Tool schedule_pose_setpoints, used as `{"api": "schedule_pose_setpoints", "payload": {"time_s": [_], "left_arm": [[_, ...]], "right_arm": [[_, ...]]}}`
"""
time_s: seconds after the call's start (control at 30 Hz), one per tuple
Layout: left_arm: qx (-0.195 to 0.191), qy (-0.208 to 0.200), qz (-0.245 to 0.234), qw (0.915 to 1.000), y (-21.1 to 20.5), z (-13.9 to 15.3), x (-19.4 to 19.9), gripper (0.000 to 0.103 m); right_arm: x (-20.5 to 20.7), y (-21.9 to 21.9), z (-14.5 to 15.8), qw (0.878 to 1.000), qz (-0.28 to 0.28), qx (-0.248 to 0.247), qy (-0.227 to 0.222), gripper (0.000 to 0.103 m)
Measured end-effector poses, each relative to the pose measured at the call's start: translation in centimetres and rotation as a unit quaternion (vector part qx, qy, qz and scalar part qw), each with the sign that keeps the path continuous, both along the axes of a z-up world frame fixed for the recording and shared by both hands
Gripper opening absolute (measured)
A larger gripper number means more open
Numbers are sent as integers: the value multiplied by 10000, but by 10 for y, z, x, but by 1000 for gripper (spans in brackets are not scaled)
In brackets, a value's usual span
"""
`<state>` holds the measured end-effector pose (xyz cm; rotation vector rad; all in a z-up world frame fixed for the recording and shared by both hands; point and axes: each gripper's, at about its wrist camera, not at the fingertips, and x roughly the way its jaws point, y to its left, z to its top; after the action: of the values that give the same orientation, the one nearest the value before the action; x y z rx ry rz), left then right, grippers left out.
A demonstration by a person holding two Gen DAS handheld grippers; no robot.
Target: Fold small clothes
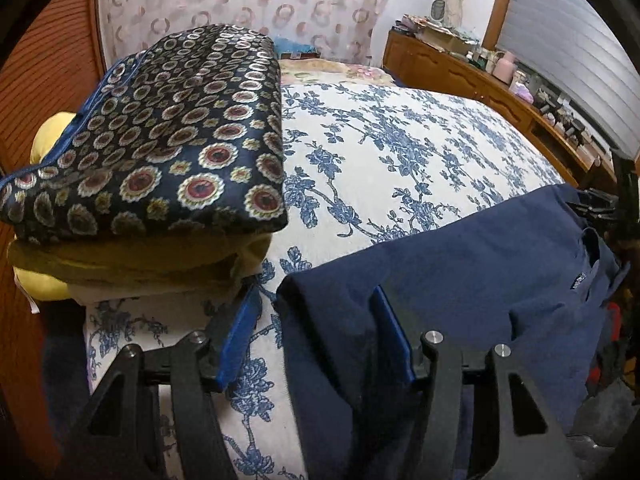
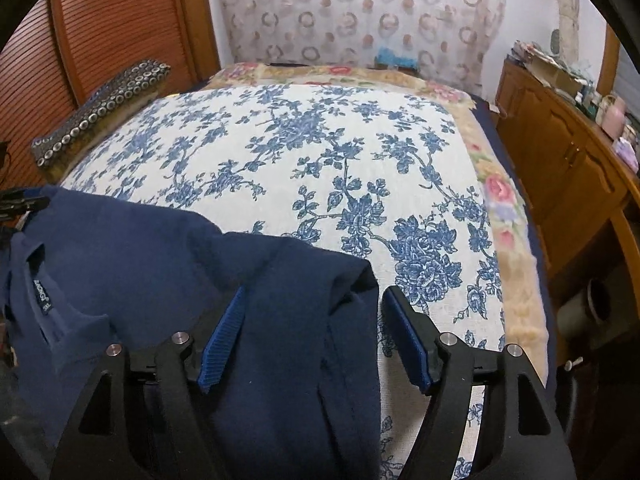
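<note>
Floral bedspread (image 2: 320,152) carries the navy shirt (image 2: 160,264); both grippers (left (image 1: 316,336), right (image 2: 316,332)) gape, unclamped, astride its edges, which should be gripped evenly.

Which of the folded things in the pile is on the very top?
The dark one with round flower circles is on top. Under it lies a plain mustard-yellow one, with no pattern at all. The navy shirt is separate, flat on the bed.
</note>
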<state>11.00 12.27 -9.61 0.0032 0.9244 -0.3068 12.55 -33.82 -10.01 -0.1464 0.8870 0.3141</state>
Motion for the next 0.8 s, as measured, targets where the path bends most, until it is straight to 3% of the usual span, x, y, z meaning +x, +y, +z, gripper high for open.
{"api": "schedule_pose_setpoints", "payload": {"time_s": [0.07,0.13,0.17,0.2,0.27,0.37,0.47,0.63,0.8], "left_arm": [[60,-15,-93,9999,-5,0,0,57],[111,-88,-310,9994,-12,0,-2,40],[77,-105,-400,9991,-13,0,-3,23],[-49,-58,-473,9988,-13,1,-4,12],[-129,-83,-459,9988,-13,4,-9,8],[-316,-547,-445,9970,-12,27,-32,7],[-629,-1132,-461,9905,-10,68,-62,7],[-842,-2033,-470,9744,-2,142,-97,7],[-1013,-2807,-529,9530,5,213,-118,7]], "right_arm": [[-1,3,0,10000,78,-12,8,73],[-3,8,0,9998,185,-54,-12,65],[-5,11,1,9996,291,6,-9,50],[-9,14,2,9989,457,102,22,29],[-15,21,3,9975,691,143,1,11],[-36,25,17,9957,794,295,-378,8],[-66,21,53,9914,652,631,-944,8],[-114,26,134,9778,623,684,-1879,7],[-149,35,208,9598,688,607,-2651,7]]}}
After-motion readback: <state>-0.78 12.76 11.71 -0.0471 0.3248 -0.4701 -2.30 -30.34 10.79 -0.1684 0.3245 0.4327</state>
